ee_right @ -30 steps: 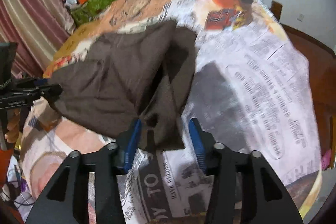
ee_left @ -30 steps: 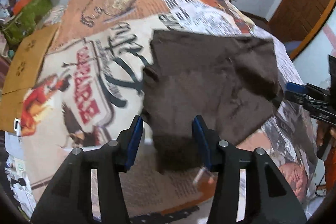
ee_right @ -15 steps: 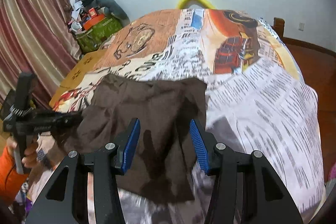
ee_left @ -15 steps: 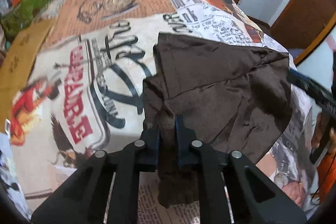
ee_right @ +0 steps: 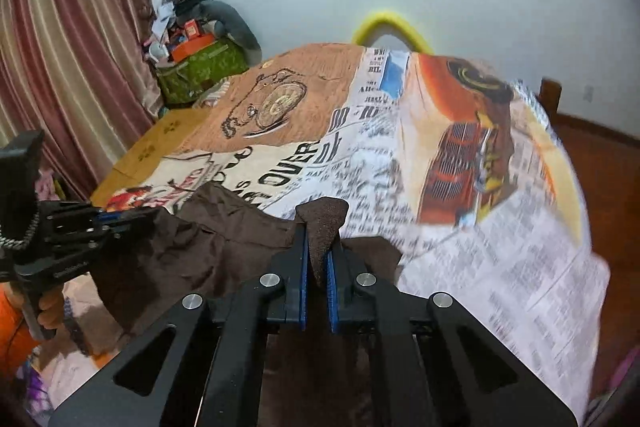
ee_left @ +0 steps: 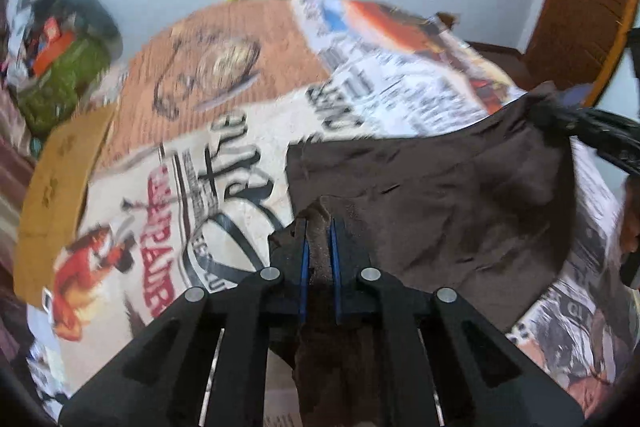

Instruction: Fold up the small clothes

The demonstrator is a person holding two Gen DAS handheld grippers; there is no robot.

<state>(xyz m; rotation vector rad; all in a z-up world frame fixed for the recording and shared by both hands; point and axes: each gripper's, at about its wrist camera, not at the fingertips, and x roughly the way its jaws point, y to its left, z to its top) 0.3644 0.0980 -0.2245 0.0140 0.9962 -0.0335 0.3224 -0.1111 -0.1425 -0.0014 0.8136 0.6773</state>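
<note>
A dark brown garment [ee_left: 440, 199] is stretched between my two grippers above a table covered with a newspaper-print cloth [ee_left: 192, 187]. My left gripper [ee_left: 319, 231] is shut on one corner of the garment, and the cloth hangs down between its fingers. My right gripper [ee_right: 317, 247] is shut on another corner [ee_right: 324, 219], which pokes up above its fingertips. The right gripper shows at the right edge of the left wrist view [ee_left: 576, 125]. The left gripper shows at the left of the right wrist view [ee_right: 116, 219], and the brown garment [ee_right: 192, 251] sags between them.
The printed cloth [ee_right: 460, 187] covers the whole table. A yellow chair back [ee_right: 386, 27] stands behind the table's far edge. A green bag with clutter [ee_right: 200, 63] sits by the pink curtain [ee_right: 60, 67] at the left. A wooden door [ee_left: 584, 7] is at the right.
The right gripper has shut on a corner of the garment. Both grippers have lifted, and the garment now hangs stretched between them instead of lying on the table.
</note>
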